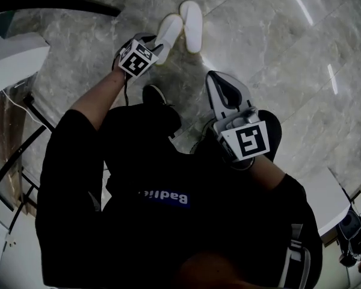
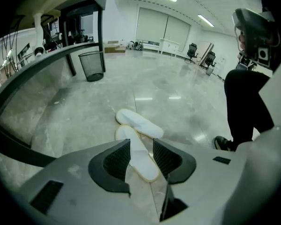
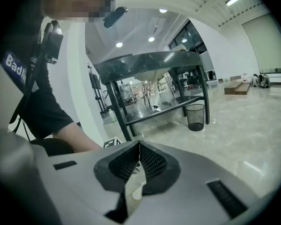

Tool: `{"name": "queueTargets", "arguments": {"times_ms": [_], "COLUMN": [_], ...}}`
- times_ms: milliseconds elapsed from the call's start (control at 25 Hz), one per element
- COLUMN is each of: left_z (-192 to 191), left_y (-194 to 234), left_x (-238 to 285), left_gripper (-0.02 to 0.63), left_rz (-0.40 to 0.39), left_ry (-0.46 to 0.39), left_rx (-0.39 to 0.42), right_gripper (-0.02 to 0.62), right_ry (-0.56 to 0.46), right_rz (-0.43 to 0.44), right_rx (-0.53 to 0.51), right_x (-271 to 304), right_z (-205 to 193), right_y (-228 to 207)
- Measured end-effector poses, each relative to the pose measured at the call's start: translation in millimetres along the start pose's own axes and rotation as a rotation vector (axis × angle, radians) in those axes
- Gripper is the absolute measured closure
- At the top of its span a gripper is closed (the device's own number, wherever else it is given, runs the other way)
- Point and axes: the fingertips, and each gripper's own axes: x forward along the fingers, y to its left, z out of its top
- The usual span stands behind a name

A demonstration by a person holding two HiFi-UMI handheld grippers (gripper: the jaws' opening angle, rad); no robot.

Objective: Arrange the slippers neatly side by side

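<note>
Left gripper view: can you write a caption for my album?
Open left claw over two white slippers lying together on a shiny grey floor.

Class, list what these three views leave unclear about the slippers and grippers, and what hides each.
Head view: the left gripper hides its own jaws and the near slipper's lower end.
Left gripper view: the open jaws frame that slipper; whether they touch it cannot be told.
Right gripper view: the right gripper is shut; no slipper shows, and the pale patch below its jaws is too small to name.
</note>
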Motion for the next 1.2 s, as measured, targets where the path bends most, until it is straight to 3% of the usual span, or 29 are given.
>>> {"name": "queueTargets", "arguments": {"times_ms": [240, 400, 600, 800, 1080, 1200], "left_z": [-27.8, -29.9, -50.4, -67.8, -70.9, -70.7], "left_y": [19.0, 31.2, 37.0, 58.6, 57.4, 56.9], "left_x": [48.4, 79.8, 124.7, 138.8, 158.2, 162.8], "left_gripper": [0.480, 0.480, 0.480, 0.480, 0.482, 0.572], "left_rz": [0.016, 0.061, 0.104, 0.210, 0.222, 0.231], "left_ry": [0.130, 0.156, 0.208, 0.246, 0.284, 0.280], "left_rx": [-0.066, -0.116, -0.111, -0.207, -0.187, -0.197], "right_gripper": [0.597, 0.596, 0.597, 0.595, 0.597, 0.597], "right_ry": [-0.022, -0.049, -0.051, -0.030, -0.030, -0.034], "right_rz": [-0.006, -0.015, -0.026, -0.035, -0.044, -0.040], "right_rx": [0.019, 0.029, 0.064, 0.065, 0.082, 0.093], "right_x": [-2.3, -11.8, -13.9, -17.0, -21.0, -22.9], "right_z": [-31.4, -44.6, -63.6, -82.2, -90.5, -91.9], "right_y": [-22.1, -34.5, -43.1, -54.3, -65.1, -65.8]}}
